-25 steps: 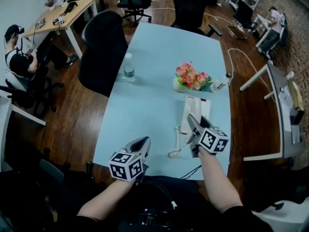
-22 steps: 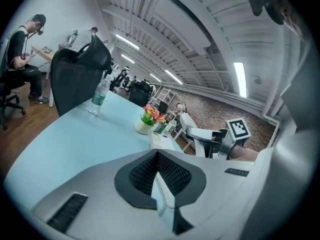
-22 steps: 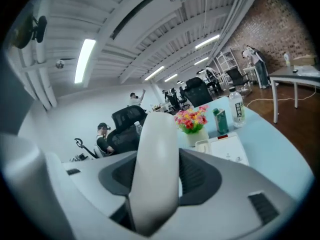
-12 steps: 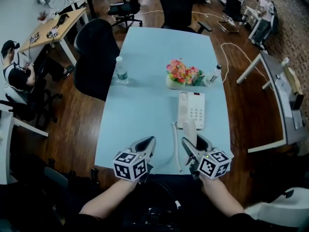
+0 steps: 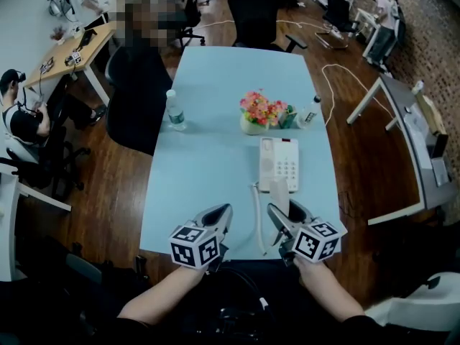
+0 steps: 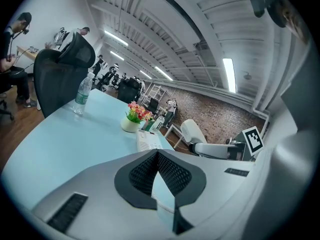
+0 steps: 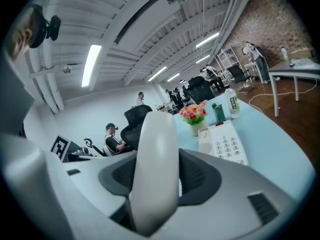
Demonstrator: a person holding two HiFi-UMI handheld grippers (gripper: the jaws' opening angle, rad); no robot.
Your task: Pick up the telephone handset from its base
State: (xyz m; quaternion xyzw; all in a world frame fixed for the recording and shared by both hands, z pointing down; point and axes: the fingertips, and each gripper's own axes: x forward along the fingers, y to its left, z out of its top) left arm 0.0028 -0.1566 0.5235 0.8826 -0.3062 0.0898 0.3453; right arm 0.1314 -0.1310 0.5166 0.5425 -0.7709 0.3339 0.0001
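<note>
Handset (image 5: 279, 191), where is it?

Off its base (image 5: 282, 162), pinched upright in the right gripper (image 5: 286, 210) near the table (image 5: 208, 157) edge. Probably held close so the cord (image 5: 255, 218) stays slack.

And the left gripper (image 5: 221, 210)?

Jaws pressed together, empty, hanging alongside, likely just out of the way.

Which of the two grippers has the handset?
The right gripper: its jaws clamp the white handset, which is off the telephone base. The left gripper has its jaws together with nothing between them.
</note>
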